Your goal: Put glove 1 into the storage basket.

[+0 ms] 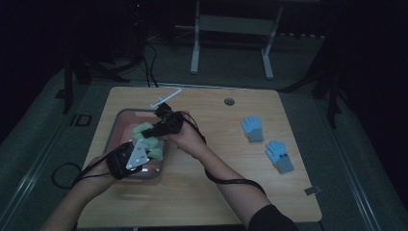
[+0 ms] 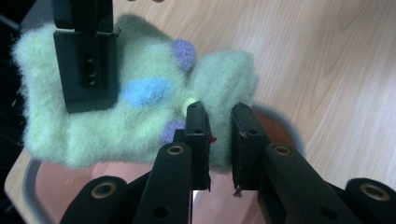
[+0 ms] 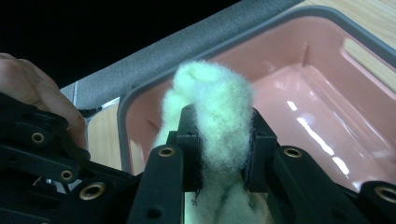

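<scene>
A pale green fuzzy glove [image 1: 146, 139] is held up between the two grippers, left of centre in the high view, directly above the pink bin [image 1: 122, 117] that sits on the left part of the wooden table [image 1: 211, 192]. The left gripper [image 1: 129, 159], low and left in that view, has its pads pressed on an edge of the glove: in the left gripper view the jaws stand close together at the lower centre with a fold of green fleece [image 2: 219, 93] pinched between them, and the glove, marked with blue and purple patches, is spread across the upper left of the frame. The right gripper [image 1: 161, 126] is seen just above and to the right of the glove in the high view; in the right gripper view its jaws are closed on a thick tuft of the same green fleece [image 3: 215, 121] at the centre, with the bin's glossy pink inside and grey rim [image 3: 196, 44] behind it. Being gripped at two separate places, the glove is judged to be kept stretched and clear of the bin walls, so that it can be carried out without dragging or drooping. Two light blue gloves [image 1: 252, 128] [image 1: 279, 156] lie flat, near each other, on the right half of the table; from this the green one is judged to be meant for a place on the bare tabletop beside them.
</scene>
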Action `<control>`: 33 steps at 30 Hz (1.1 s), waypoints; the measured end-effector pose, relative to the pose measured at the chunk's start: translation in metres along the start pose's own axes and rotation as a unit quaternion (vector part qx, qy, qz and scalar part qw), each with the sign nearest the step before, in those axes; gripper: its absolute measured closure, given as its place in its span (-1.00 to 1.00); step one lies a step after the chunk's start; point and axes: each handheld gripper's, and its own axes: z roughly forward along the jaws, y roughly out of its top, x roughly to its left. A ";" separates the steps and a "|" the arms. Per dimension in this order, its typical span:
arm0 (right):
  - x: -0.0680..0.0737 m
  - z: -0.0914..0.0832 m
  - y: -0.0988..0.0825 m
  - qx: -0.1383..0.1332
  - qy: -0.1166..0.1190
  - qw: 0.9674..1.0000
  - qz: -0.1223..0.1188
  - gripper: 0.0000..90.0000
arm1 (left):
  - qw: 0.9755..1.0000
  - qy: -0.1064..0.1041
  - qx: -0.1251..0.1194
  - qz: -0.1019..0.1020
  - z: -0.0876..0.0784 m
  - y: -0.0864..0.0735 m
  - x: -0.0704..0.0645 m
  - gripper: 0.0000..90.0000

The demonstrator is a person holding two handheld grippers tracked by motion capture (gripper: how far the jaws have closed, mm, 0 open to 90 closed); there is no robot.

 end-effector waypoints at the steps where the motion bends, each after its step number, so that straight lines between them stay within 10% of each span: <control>1: 0.001 0.005 0.002 0.001 0.003 1.000 0.004 0.62 | 1.000 -0.001 0.004 -0.002 -0.001 -0.004 0.001 0.77; 11: 0.002 0.049 0.003 0.014 0.014 1.000 0.006 0.62 | 0.999 -0.014 0.025 -0.017 0.003 -0.037 0.006 0.77; 33: -0.031 0.074 -0.014 0.073 -0.015 0.997 0.023 0.50 | 0.995 -0.066 0.074 -0.008 0.057 -0.031 0.014 0.76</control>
